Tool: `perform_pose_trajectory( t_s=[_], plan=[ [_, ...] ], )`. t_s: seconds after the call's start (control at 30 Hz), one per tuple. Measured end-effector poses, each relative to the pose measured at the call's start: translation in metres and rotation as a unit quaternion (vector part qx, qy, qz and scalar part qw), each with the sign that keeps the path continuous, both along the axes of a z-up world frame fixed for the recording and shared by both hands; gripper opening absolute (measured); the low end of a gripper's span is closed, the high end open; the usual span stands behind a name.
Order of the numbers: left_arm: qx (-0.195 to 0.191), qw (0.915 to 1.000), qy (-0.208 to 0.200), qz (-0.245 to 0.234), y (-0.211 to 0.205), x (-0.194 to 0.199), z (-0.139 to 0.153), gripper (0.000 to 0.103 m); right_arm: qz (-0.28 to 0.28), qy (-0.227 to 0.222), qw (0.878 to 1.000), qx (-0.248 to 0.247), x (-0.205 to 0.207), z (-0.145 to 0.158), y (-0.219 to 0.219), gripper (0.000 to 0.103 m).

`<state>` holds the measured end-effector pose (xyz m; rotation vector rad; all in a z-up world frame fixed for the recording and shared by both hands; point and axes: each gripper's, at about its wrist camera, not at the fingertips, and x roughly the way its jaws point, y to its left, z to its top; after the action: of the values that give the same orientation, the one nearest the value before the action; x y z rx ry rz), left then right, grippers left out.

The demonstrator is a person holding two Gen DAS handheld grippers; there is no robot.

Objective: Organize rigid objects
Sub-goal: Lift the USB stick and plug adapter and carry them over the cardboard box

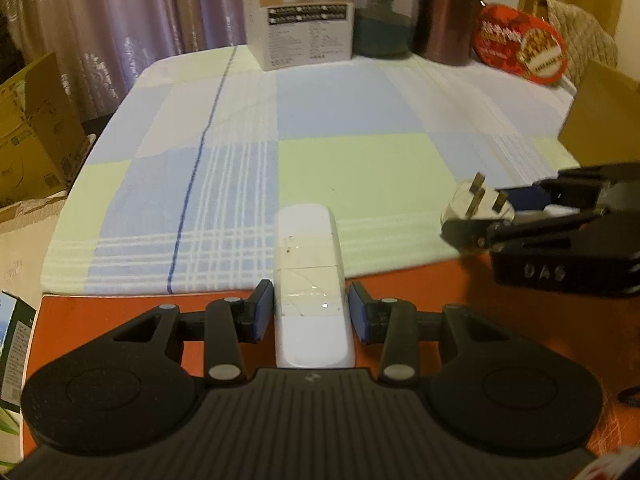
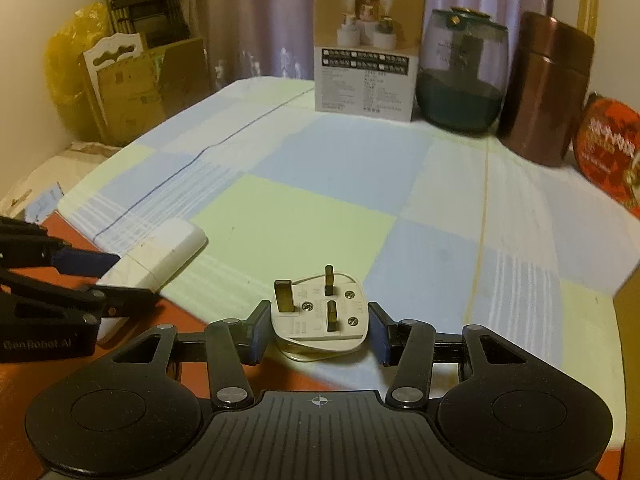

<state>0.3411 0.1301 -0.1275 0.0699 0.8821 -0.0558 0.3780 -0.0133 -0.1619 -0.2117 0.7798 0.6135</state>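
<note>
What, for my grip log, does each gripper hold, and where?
Left gripper: white bar, by its long sides. Right gripper: plug, by its sides.

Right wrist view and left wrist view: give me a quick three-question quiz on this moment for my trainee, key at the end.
1. True or false: the left tool is closed on the white block.
2. What lies between the pads of the right tool?
A. three-pin plug
B. red tin
C. cardboard flap
3. Short answer: at the far edge of the cloth, what stands between the printed box and the copper canister?

Key: 1 true; 2 A; 3 the green glass jar.
</note>
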Motion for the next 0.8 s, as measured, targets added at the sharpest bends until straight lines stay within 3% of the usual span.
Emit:
perform_pose_trajectory(
  t_s=[0.07,0.23,0.33,0.37,0.6,0.8],
  plan=[
    [0.009,1.0000,-0.003,-0.001,-0.003,0.001,-0.001,0.043,-0.004,0.005,1.000,0.002,-0.001,0.003,-0.003,0.047],
    [0.004,0.9999,-0.006,0.008,0.000,0.006,-0.004,0.045,-0.008,0.008,1.000,0.006,-0.002,0.006,-0.005,0.047],
    [-0.004,0.9999,-0.004,0.014,0.003,0.008,-0.004,0.042,-0.007,0.011,1.000,0.006,-0.002,0.004,-0.003,0.047],
    [-0.004,0.9999,-0.003,0.012,0.002,0.008,-0.003,0.036,-0.005,0.011,1.000,0.004,-0.003,0.004,-0.003,0.047],
    [-0.004,0.9998,-0.003,0.017,0.000,0.006,0.003,0.035,-0.013,0.019,1.000,0.013,-0.003,0.006,-0.006,0.047],
    [-0.031,0.9992,-0.019,0.016,-0.004,-0.002,0.019,0.035,-0.028,0.022,0.999,0.026,-0.006,0.017,-0.018,0.047]
  ],
)
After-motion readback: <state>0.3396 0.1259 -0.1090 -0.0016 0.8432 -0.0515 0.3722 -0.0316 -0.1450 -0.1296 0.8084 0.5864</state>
